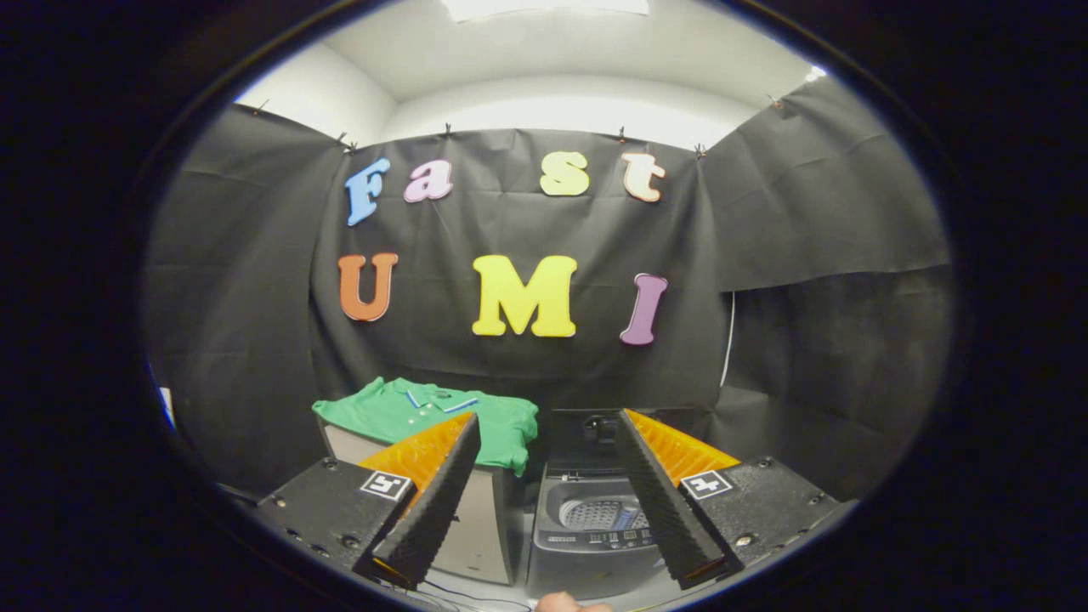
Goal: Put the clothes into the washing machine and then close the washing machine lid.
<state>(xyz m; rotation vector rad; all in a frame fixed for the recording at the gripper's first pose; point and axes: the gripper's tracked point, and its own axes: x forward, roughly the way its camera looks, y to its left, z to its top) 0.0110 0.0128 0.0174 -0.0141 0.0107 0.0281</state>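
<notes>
A green polo shirt (pixel 425 414) with a striped collar lies spread flat over a pale cabinet (pixel 476 518), one edge hanging down. Just beside it stands a grey top-loading washing machine (pixel 586 535), lid (pixel 586 438) raised upright, its drum seemingly empty

From where I stand, no writing can be made out on any object. The gripper (pixel 548 416), fingers spread wide apart with nothing between them, carries a square black-and-white marker (pixel 385 485) on each side, showing coded patterns rather than words. Beyond the fingers, the washing machine (pixel 586 544) has a strip of small markings along its front panel, too tiny to read
</notes>
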